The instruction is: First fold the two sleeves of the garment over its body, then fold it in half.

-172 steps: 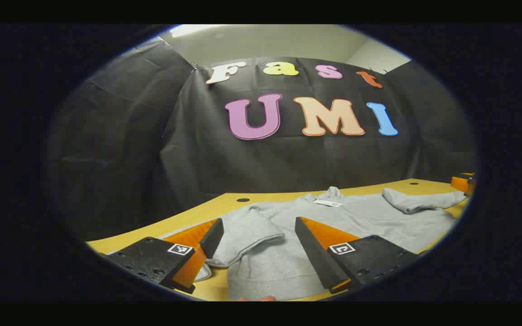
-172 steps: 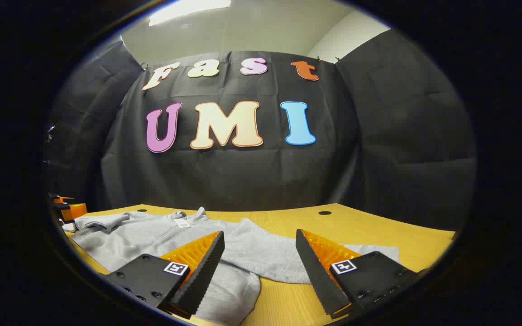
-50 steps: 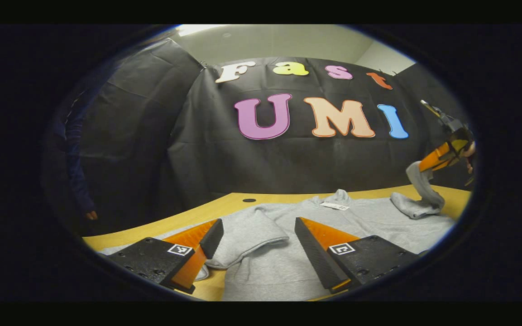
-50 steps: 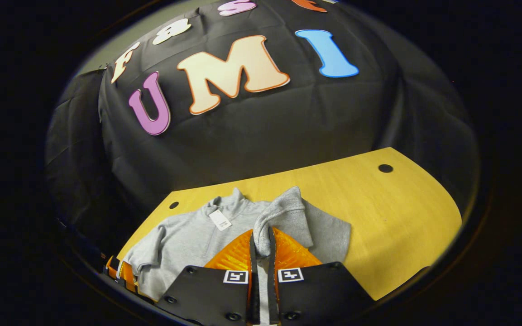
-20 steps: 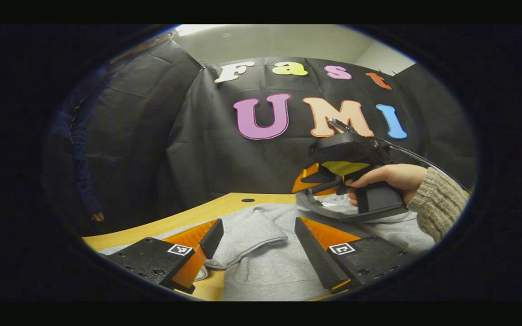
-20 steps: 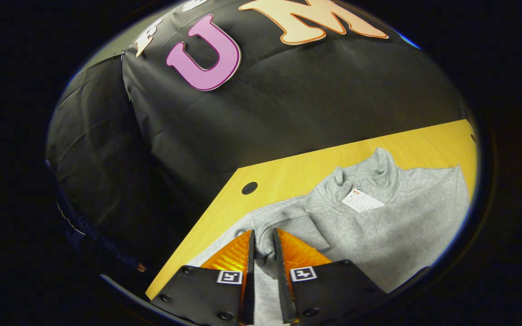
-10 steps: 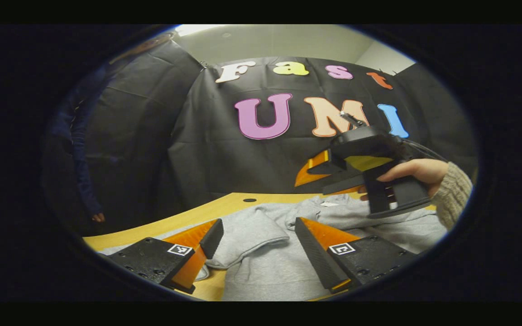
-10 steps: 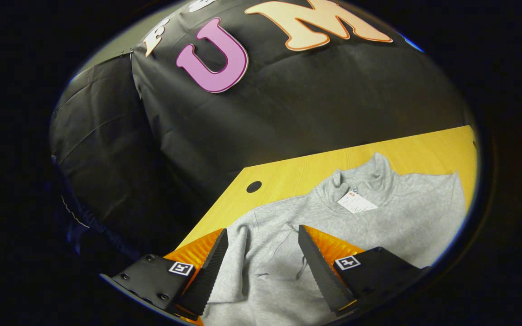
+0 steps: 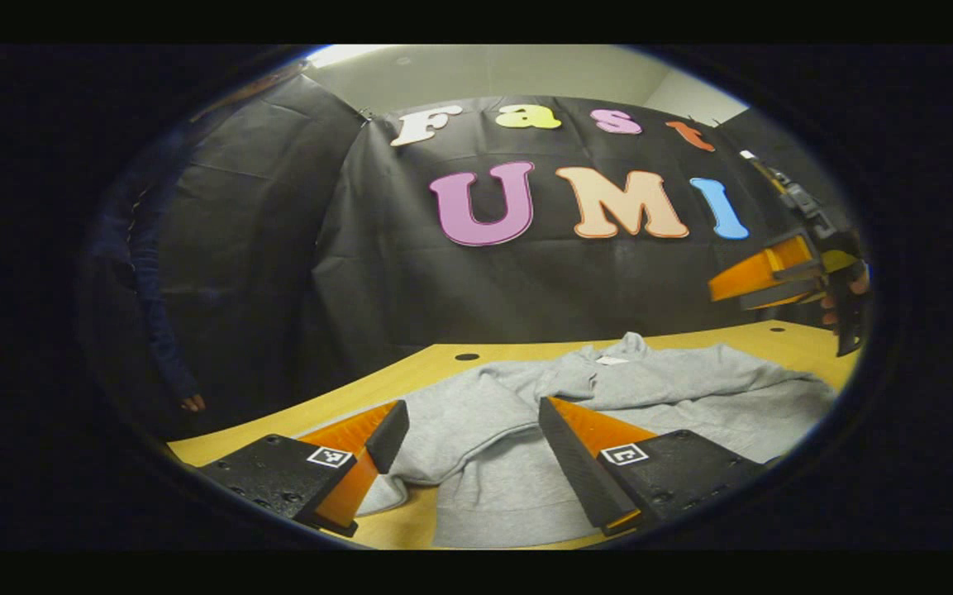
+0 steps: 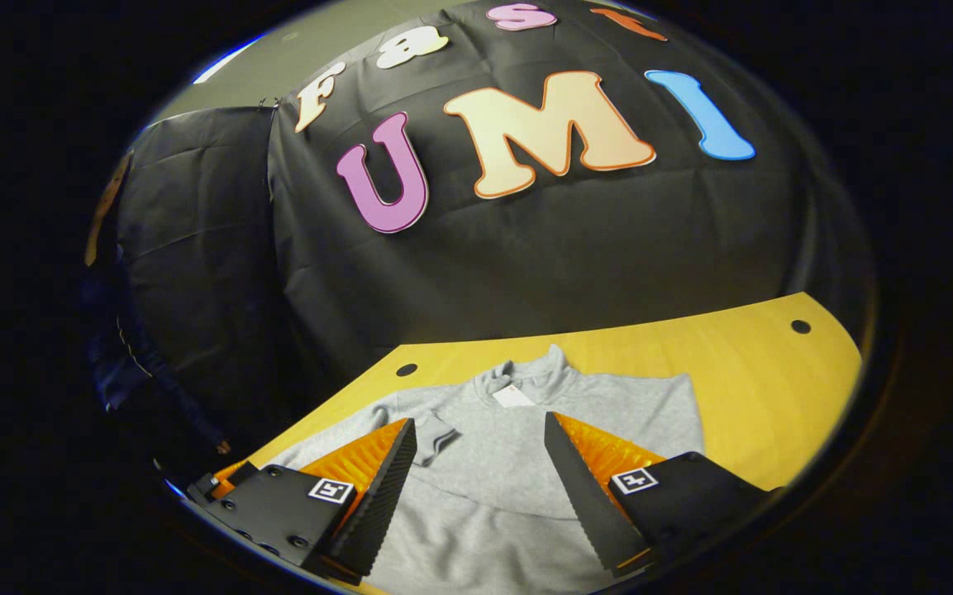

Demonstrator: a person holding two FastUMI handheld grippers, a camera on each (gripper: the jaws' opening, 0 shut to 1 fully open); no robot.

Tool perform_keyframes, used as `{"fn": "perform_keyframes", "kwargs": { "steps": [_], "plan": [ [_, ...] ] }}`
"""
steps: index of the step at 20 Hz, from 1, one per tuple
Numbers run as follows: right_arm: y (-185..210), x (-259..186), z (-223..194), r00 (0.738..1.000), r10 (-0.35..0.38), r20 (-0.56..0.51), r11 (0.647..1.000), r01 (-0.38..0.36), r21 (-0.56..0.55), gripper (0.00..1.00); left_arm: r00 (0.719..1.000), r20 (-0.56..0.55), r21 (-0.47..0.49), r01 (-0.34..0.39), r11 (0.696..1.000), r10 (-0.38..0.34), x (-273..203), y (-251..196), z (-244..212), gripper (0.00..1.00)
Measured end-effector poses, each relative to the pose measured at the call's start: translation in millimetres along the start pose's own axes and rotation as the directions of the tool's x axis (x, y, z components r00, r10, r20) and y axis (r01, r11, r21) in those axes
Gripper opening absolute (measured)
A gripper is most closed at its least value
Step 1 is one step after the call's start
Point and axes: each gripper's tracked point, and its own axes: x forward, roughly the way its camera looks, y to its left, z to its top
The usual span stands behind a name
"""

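In the left gripper view, the left gripper (image 9: 464, 454) sits low at about six o'clock, its fingers spread wide apart and gripping nothing; the near sleeve (image 9: 459, 417) lies between them on the table (image 9: 377, 384), bunched and curling off the body toward seven o'clock, and it looks unchanged from a second ago, so that sleeve is not yet folded. Moving toward the centre, the grey garment (image 9: 650, 397) lies flat with its collar (image 9: 621, 347) toward twelve o'clock, and the far sleeve (image 9: 658, 376) now rests across the chest below the collar. A second ago the right gripper was clamped on that sleeve and carrying it over the body; half a second ago its fingers parted and let the cloth drop. Now the right gripper (image 9: 774, 277) has risen to three o'clock in this view, clear of the fabric and well above it. In the right gripper view its fingers stand open, empty, over the garment (image 10: 526, 463), looking down on the collar at twelve o'clock. I judge one sleeve fold finished; the near sleeve falls to the left gripper next, then the halving fold.
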Motion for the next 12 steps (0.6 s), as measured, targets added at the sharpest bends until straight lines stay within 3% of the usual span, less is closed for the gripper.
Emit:
{"fn": "perform_keyframes", "kwargs": {
  "steps": [3, 7, 12],
  "plan": [
    [-20.4, -43.7, -10.2, 1.000, -0.020, 0.008, 0.999, 0.020, -0.033, 0.97, 0.998, -0.062, -0.015, 0.009, 1.000, -0.009, -7.4, 19.3, -2.8, 0.92],
    [-54.4, -88.0, -25.8, 0.997, -0.080, 0.012, 0.994, 0.080, -0.078, 0.97, 0.991, -0.126, -0.034, -0.042, 0.999, 0.037, -22.3, 71.9, -6.6, 0.92],
    [-82.8, -121.1, -39.8, 0.989, -0.136, 0.063, 0.982, 0.143, -0.126, 0.98, 0.947, -0.300, 0.063, -0.096, 0.993, 0.111, -52.9, 141.7, -49.6, 0.92]
  ]
}}
